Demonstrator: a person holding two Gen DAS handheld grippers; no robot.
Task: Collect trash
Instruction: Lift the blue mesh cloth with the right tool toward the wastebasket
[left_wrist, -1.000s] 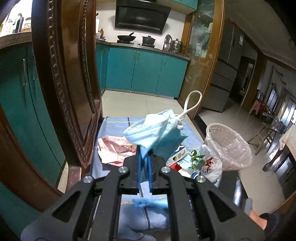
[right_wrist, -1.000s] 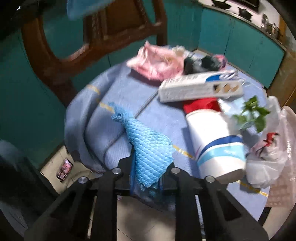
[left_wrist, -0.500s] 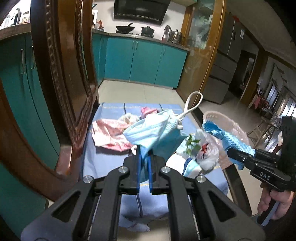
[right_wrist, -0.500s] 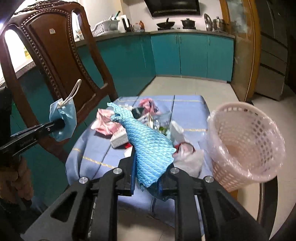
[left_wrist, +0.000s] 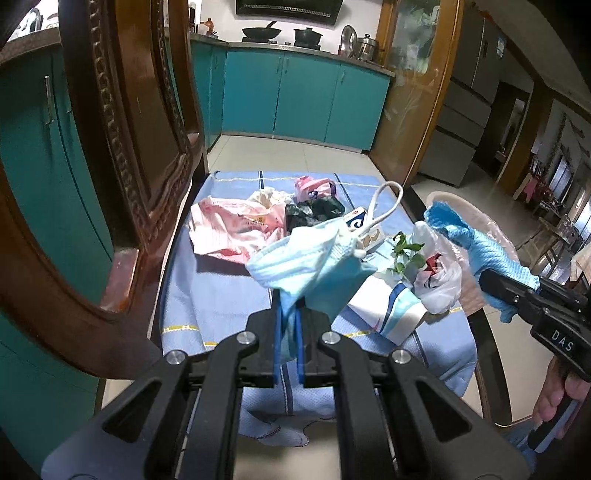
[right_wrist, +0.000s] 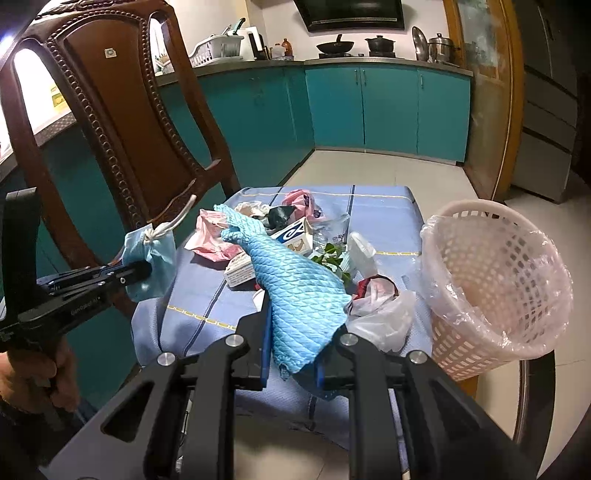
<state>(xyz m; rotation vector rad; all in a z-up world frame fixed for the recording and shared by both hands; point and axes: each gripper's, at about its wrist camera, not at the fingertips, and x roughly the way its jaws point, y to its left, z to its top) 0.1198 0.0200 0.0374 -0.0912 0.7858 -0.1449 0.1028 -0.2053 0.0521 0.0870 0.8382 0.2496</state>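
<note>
- Left wrist view is giving me the left gripper (left_wrist: 288, 332) from behind, its jaws pinching a crumpled pale-blue face mask (left_wrist: 306, 262) with a white ear loop arching above it; the right gripper (left_wrist: 491, 280) is entering from the right edge, and only a sliver of the basket (left_wrist: 495, 225) is showing behind it.
- Right wrist view is showing me what the other cannot: the whole pink lattice basket (right_wrist: 495, 284), lined with a clear plastic bag and sitting at the table's right edge, with its mouth tipped toward the camera.
- From this side I am also seeing the left gripper (right_wrist: 140, 273) in profile, held off the table's left edge beside the carved wooden chair (right_wrist: 122, 110), with the face mask (right_wrist: 151, 258) dangling from its tip.
- I am holding the right gripper (right_wrist: 291, 354) only partly closed, its jaws clamping a bright-blue cloth (right_wrist: 291, 288) with a scaly, quilted weave that is standing up over the table.
- Litter is lying on the blue tablecloth (right_wrist: 199, 295): a pink plastic bag (left_wrist: 229, 229), a dark crumpled wrapper (left_wrist: 314, 214), a white carton (right_wrist: 291, 236), green leaves (right_wrist: 332, 258) and a thin white bag (right_wrist: 380, 317) just beside the basket.
</note>
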